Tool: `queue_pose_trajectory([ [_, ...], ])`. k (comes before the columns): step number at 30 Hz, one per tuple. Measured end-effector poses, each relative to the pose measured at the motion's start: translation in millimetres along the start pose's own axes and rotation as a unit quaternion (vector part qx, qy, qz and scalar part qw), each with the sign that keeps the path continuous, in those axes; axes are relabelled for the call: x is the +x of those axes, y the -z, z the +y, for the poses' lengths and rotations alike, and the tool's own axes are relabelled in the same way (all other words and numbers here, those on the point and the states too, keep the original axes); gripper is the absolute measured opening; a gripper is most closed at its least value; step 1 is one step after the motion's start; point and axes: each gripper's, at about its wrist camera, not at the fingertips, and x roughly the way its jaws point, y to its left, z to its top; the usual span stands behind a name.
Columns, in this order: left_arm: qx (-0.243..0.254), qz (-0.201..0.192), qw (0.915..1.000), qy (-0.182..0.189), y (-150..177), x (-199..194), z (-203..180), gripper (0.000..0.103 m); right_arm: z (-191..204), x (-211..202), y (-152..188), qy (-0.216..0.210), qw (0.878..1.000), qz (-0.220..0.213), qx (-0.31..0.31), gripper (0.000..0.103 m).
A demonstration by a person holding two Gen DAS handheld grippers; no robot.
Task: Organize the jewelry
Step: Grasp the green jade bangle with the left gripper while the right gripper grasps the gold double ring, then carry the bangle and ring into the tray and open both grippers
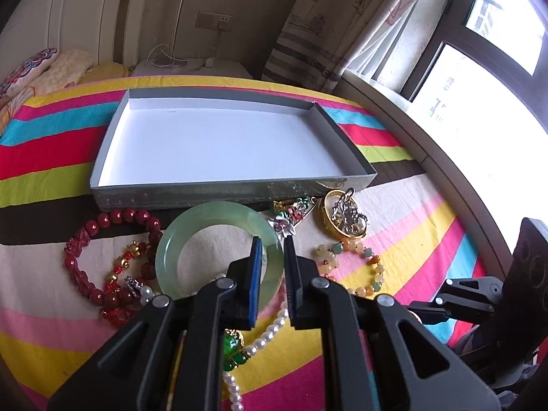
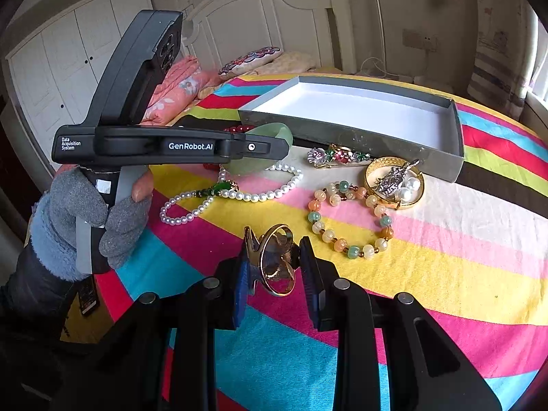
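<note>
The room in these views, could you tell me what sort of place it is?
Most likely a bedroom: the jewelry lies on a striped bedspread below a white headboard, with pillows and a wardrobe nearby.

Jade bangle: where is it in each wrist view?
Left wrist: jade bangle at centre, its right side between the left gripper fingers.
Right wrist: a pale green arc upper left of centre, mostly hidden behind the left gripper.
Shared landmark: grey tray, just beyond it.
</note>
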Motion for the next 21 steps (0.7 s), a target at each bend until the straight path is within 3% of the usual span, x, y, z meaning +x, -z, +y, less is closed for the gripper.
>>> queue_pose_trajectory([
  [5, -0.013, -0.019, 0.9996, 0.015, -6.3, -12.7, 0.0, 0.012, -6.9, -9.8, -5.6, -0.015, 0.999, -0.026, 0.025, 0.028],
  [13, -0.041, -0.036, 0.9973, 0.050, -13.1, -24.2, 3.7, 0.012, -12.8, -15.3, -21.7, -0.004, 0.998, -0.048, 0.031, 0.028],
  [21, -0.043, -0.049, 0.9972, 0.035, -43.8, -26.2, 6.2, 0.012, -31.6, -5.3, -52.7, 0.018, 0.997, -0.059, 0.036, 0.028],
])
